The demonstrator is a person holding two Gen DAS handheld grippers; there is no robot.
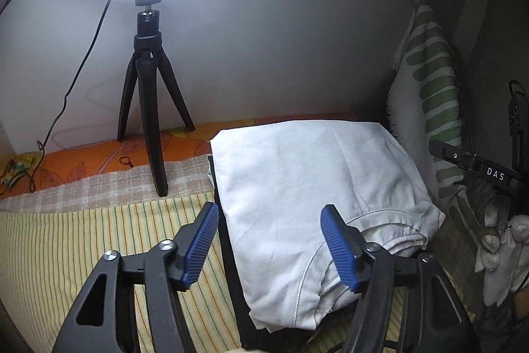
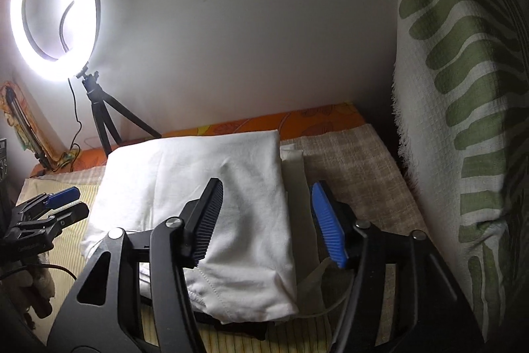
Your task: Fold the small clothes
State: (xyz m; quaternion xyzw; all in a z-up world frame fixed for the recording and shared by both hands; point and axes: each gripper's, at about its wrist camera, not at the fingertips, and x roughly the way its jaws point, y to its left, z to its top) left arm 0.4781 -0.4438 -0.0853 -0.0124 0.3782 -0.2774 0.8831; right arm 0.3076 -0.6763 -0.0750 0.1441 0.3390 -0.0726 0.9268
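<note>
Both grippers hang just above the folded white cloth (image 1: 307, 187) — left gripper (image 1: 271, 243) and right gripper (image 2: 267, 224) wide open, holding nothing.

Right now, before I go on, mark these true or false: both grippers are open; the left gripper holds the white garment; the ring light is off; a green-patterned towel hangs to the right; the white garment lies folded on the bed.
1. Both grippers are open. True: the left gripper and right gripper both have their jaws spread.
2. The left gripper holds the white garment. False: it grips nothing.
3. The ring light is off. False: it glows brightly.
4. A green-patterned towel hangs to the right. True.
5. The white garment lies folded on the bed. True.
</note>
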